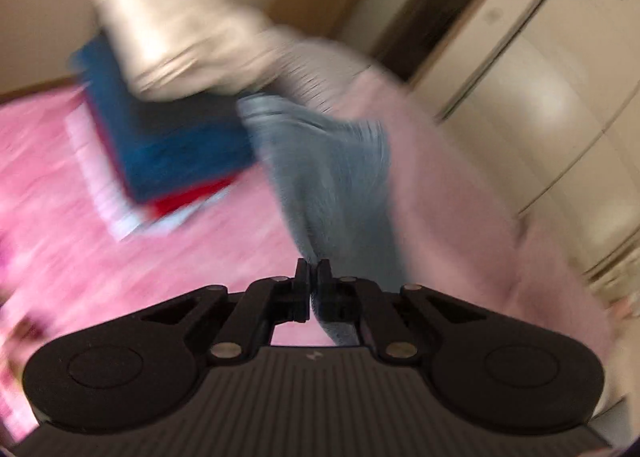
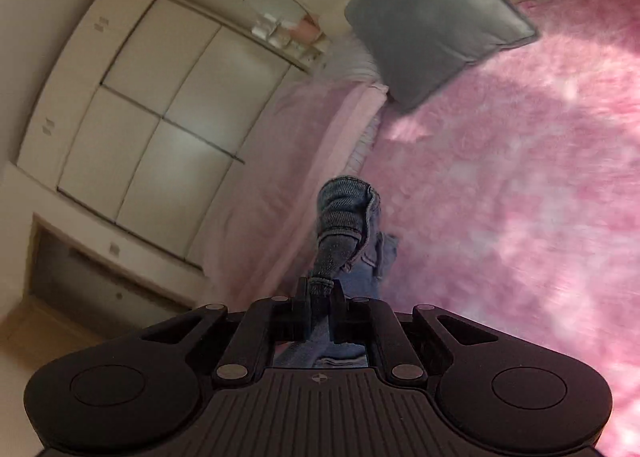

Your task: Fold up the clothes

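Observation:
A blue denim garment (image 1: 328,169) hangs in front of the left gripper (image 1: 313,273). Its jaws are shut, with an edge of the denim pinched between them. The left wrist view is smeared by motion. In the right wrist view the right gripper (image 2: 318,291) is shut on a bunched fold of the same kind of denim (image 2: 344,213), which rises ahead of the fingers and droops below them. Both grippers are lifted above a fluffy pink bedcover (image 2: 520,197).
A stack of folded clothes (image 1: 176,145), blue over red over white, lies on the pink cover (image 1: 60,217), with a blurred beige shape (image 1: 168,37) on top. A grey pillow (image 2: 436,17) rests at the bed's head. White wardrobe doors (image 2: 160,97) stand past the bed's pale pink side (image 2: 280,177).

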The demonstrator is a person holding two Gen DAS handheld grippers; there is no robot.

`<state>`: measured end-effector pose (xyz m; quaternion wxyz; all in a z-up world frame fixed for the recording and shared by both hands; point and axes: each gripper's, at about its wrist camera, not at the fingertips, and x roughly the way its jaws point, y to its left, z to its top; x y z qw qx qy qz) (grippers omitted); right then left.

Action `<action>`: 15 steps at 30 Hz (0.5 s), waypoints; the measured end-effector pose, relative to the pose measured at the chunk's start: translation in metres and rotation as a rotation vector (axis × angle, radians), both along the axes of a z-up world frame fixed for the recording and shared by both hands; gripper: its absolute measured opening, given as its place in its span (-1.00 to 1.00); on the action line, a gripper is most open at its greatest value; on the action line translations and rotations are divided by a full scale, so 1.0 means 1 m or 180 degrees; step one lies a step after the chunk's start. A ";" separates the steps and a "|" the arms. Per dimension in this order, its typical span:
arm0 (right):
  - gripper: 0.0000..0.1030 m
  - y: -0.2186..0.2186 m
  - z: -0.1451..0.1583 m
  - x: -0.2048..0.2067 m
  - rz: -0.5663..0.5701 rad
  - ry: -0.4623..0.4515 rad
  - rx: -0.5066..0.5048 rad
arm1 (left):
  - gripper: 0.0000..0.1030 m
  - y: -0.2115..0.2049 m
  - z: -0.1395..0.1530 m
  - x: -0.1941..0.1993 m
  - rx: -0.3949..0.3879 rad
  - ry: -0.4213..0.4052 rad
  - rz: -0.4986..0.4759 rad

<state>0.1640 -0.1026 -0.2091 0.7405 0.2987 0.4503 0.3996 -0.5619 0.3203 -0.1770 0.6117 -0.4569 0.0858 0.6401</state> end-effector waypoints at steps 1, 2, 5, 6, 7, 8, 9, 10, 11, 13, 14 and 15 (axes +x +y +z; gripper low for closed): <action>-0.88 -0.012 -0.008 -0.004 -0.0003 0.0075 -0.0175 | -0.95 -0.012 -0.029 -0.004 -0.0247 0.0044 0.0082; -0.87 -0.023 -0.022 -0.007 -0.0037 0.0207 -0.0422 | -0.95 -0.024 -0.058 -0.008 -0.0494 0.0087 0.0164; -0.78 -0.056 -0.081 -0.006 -0.0246 0.0843 -0.1237 | -0.95 -0.054 -0.132 -0.013 -0.1162 0.0303 0.0473; -0.61 -0.064 -0.094 -0.005 -0.0366 0.0996 -0.1503 | -0.95 -0.061 -0.144 -0.012 -0.1278 0.0382 0.0513; -0.55 -0.071 -0.103 -0.006 -0.0457 0.1079 -0.1702 | -0.93 -0.064 -0.149 -0.008 -0.1318 0.0484 0.0514; -0.53 -0.075 -0.105 -0.006 -0.0479 0.1055 -0.1805 | -0.92 -0.067 -0.154 -0.003 -0.1352 0.0587 0.0509; -0.49 -0.077 -0.104 -0.006 -0.0449 0.0970 -0.1897 | -0.86 -0.066 -0.151 0.002 -0.1308 0.0698 0.0444; -0.44 -0.077 -0.100 -0.006 -0.0403 0.0840 -0.2004 | -0.82 -0.066 -0.147 0.007 -0.1263 0.0808 0.0378; -0.44 -0.074 -0.096 -0.005 -0.0352 0.0694 -0.2094 | -0.82 -0.065 -0.144 0.012 -0.1219 0.0919 0.0312; -0.42 -0.068 -0.089 0.001 -0.0236 0.0421 -0.2202 | -0.81 -0.063 -0.136 0.024 -0.1106 0.1034 0.0188; -0.42 -0.062 -0.087 0.005 -0.0173 0.0343 -0.2184 | -0.80 -0.062 -0.132 0.030 -0.1040 0.1046 0.0129; -0.41 -0.054 -0.084 0.010 -0.0122 0.0291 -0.2130 | -0.77 -0.060 -0.127 0.036 -0.0975 0.1059 0.0071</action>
